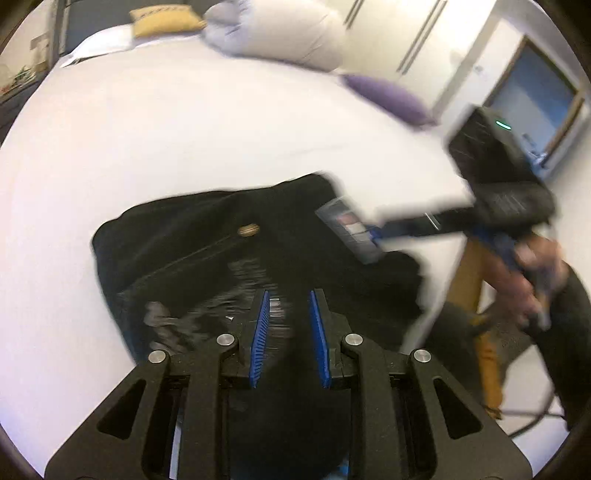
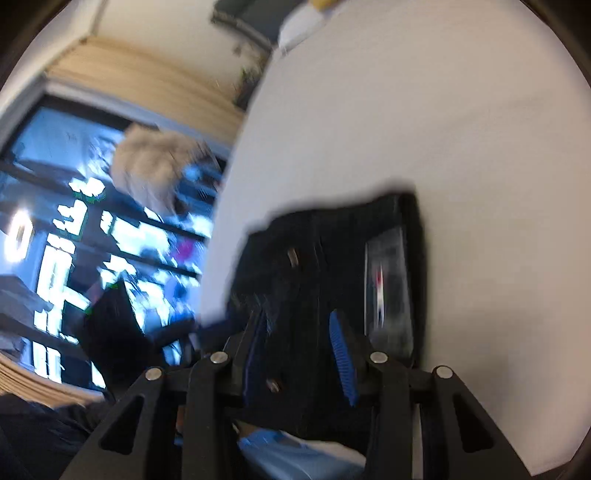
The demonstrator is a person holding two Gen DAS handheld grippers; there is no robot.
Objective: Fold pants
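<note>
The black pants [image 1: 221,258] lie bunched on the white bed [image 1: 184,129], with a brass button [image 1: 249,230] showing. My left gripper [image 1: 288,299] is just above the pants, its blue pads apart and nothing between them. My right gripper [image 1: 349,229] shows blurred in the left wrist view, over the pants' right side. In the right wrist view, my right gripper [image 2: 301,325] hangs over the black pants [image 2: 314,258]. Its jaws stand apart with dark cloth in front of them; the blur hides whether they hold it.
A pale pillow [image 1: 280,29], a purple cushion [image 1: 391,98] and a yellow cushion [image 1: 162,20] lie at the bed's far side. A yellow wooden stand [image 1: 476,295] is past the bed's right edge. A window [image 2: 92,240] is at left in the right wrist view.
</note>
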